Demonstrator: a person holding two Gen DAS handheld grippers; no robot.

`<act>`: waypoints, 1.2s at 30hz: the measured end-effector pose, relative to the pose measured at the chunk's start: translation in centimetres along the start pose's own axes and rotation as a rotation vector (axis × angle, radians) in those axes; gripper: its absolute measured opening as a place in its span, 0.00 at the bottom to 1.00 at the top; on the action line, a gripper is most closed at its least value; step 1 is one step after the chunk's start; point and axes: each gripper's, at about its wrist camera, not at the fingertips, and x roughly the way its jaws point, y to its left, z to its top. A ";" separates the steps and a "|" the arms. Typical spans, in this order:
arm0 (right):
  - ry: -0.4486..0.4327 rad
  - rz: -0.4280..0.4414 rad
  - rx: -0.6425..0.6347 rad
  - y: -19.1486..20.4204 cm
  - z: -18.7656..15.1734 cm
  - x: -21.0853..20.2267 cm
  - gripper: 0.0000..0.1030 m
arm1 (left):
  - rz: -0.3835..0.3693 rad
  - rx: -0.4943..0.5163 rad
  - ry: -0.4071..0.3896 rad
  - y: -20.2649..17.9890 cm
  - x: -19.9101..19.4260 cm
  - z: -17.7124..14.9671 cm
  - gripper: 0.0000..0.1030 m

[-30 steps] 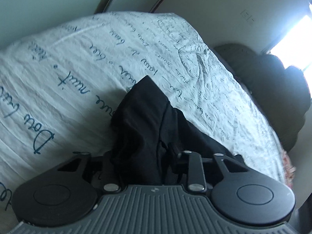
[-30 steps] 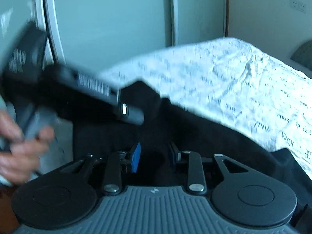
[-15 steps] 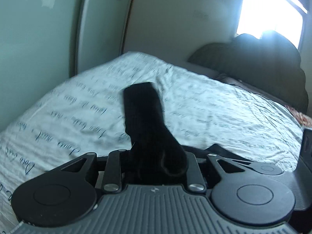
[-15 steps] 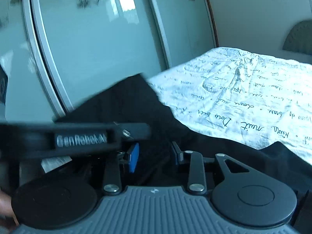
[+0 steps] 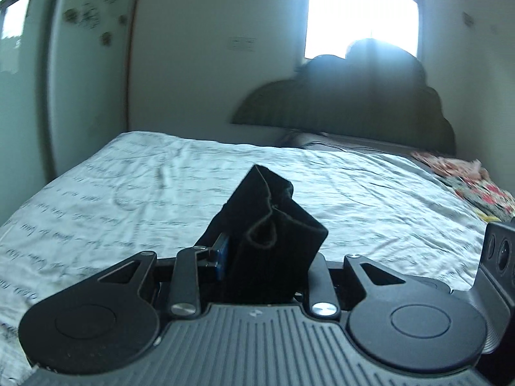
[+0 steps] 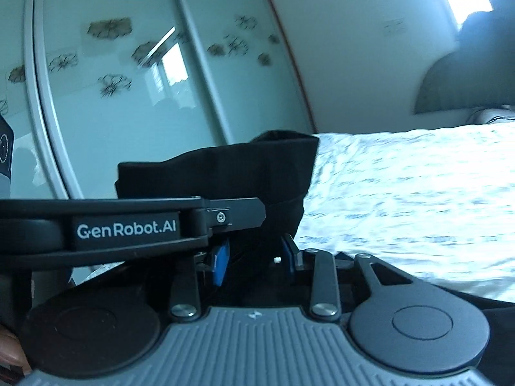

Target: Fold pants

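Observation:
The black pants [image 5: 270, 206] are bunched up between the fingers of my left gripper [image 5: 264, 257], held above the bed; a folded edge sticks up past the blue pad. The left jaws are opening slightly, with the cloth still pinched between them. In the right wrist view another part of the pants [image 6: 225, 167] stands up as a dark band, with my right gripper [image 6: 254, 257] shut on it. The left gripper's labelled side [image 6: 125, 230] crosses just in front of the right one, very close. More black cloth hangs below the right gripper.
A white sheet with dark handwriting [image 5: 96, 199] covers the bed. A dark scalloped headboard [image 5: 354, 103] stands under a bright window [image 5: 363, 9]. Floral fabric [image 5: 476, 186] lies at the bed's right. Glass wardrobe doors [image 6: 128, 96] stand left. A hand [image 6: 9, 350] shows at the edge.
Both grippers have risen and swung with the pants, which now hang off the sheet. The left gripper has rolled level, and its side has come across the right view.

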 end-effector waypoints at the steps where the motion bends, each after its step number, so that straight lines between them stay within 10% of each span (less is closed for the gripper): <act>1: -0.008 -0.007 0.002 -0.4 -0.1 -0.7 0.33 | -0.011 0.014 0.001 -0.8 0.2 -0.1 0.31; 18: -0.039 -0.178 0.045 -8.8 -2.4 -9.8 0.34 | -0.180 0.230 0.026 -13.3 4.4 -4.1 0.37; 36: 0.026 -0.297 0.080 -12.2 -4.1 -12.2 0.34 | -0.289 0.226 0.098 -17.3 6.9 -6.3 0.38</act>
